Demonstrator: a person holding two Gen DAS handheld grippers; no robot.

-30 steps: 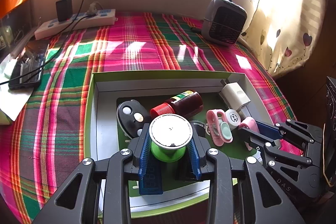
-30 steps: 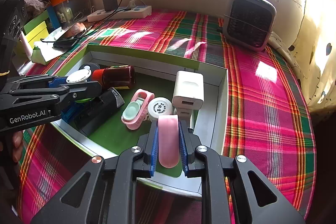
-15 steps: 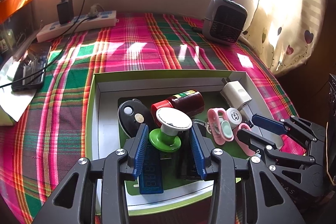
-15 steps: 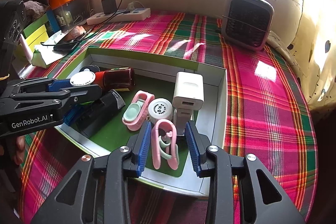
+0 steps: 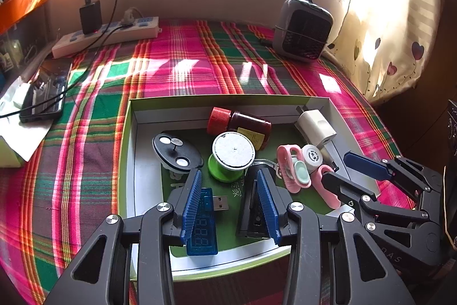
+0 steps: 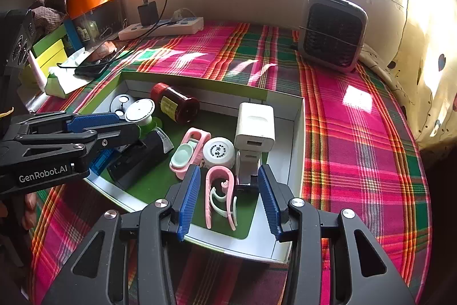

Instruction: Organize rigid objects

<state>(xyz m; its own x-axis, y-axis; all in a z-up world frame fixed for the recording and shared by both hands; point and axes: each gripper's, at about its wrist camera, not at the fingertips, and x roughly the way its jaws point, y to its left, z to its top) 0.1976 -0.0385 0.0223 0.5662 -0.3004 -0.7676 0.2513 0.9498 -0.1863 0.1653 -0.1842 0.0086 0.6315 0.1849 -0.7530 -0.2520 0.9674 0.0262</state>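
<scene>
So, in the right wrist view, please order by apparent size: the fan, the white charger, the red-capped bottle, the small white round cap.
1. Fan, largest, though farthest away.
2. White charger and red-capped bottle: they look about alike, so I do not rank them.
3. White round cap, smallest.

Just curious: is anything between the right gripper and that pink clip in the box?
No. The pink clip lies in the box between the right gripper's opening jaws, with nothing visible between; its pads don't touch it.
</scene>
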